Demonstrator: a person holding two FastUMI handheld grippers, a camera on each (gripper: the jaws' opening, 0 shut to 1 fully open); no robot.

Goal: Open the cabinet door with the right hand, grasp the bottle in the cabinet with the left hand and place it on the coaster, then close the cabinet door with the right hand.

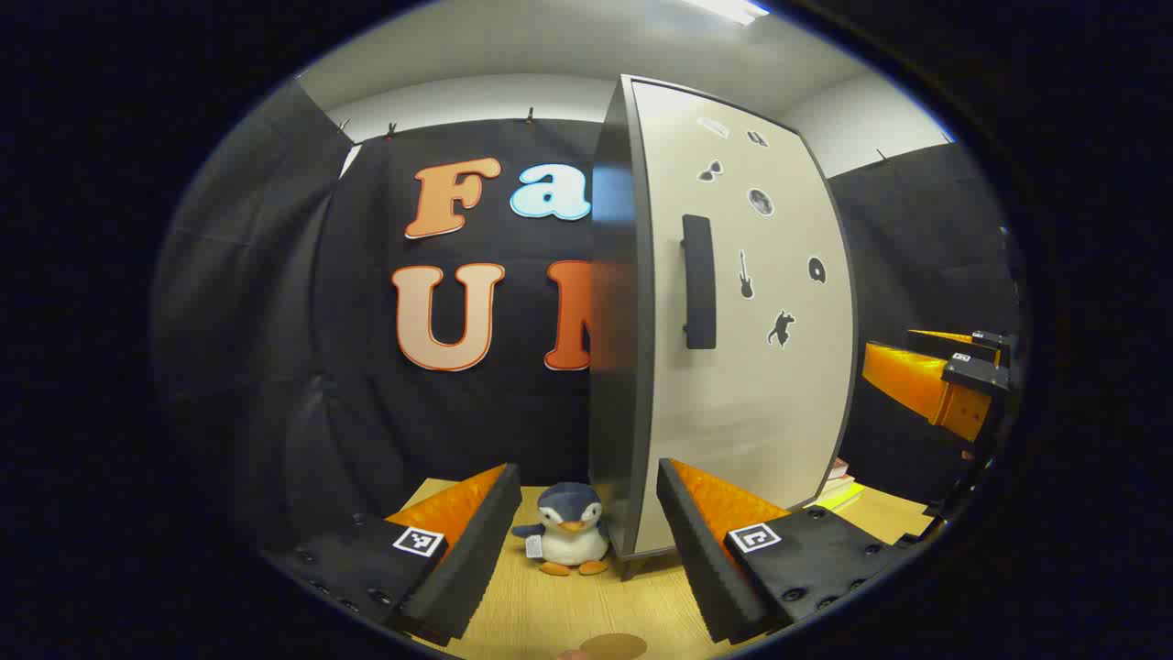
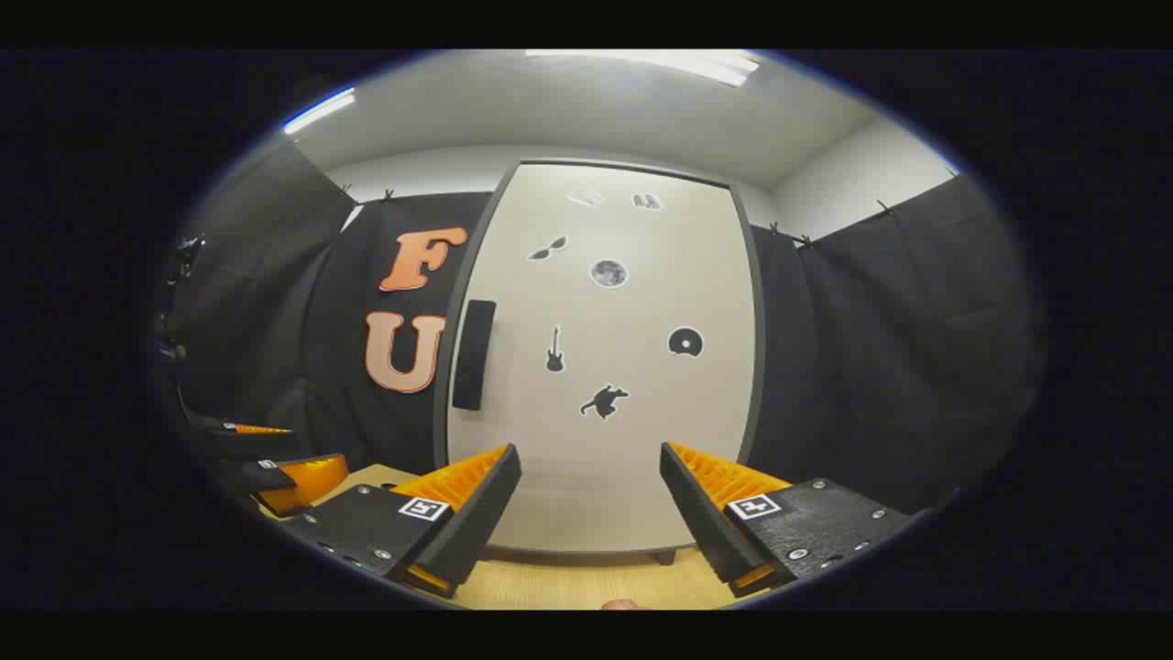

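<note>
A tall cabinet stands on the wooden table, its pale door (image 1: 742,367) (image 2: 605,367) shut and dotted with small dark stickers. A black vertical handle (image 1: 698,282) (image 2: 474,355) runs near the door's left edge. My left gripper (image 1: 586,522) is open, facing the cabinet's dark left side and front corner. My right gripper (image 2: 591,500) is open too, facing the door squarely with the handle up to its left. In the left gripper view the right gripper (image 1: 953,380) hangs at the far right. A round brown coaster (image 1: 612,646) lies at the bottom edge.
A small plush penguin (image 1: 568,532) sits on the table (image 1: 550,614) by the cabinet's left foot, between my left fingers in the view. Flat books or papers (image 1: 838,490) lie to the right of the cabinet. Black cloth walls close in the booth.
</note>
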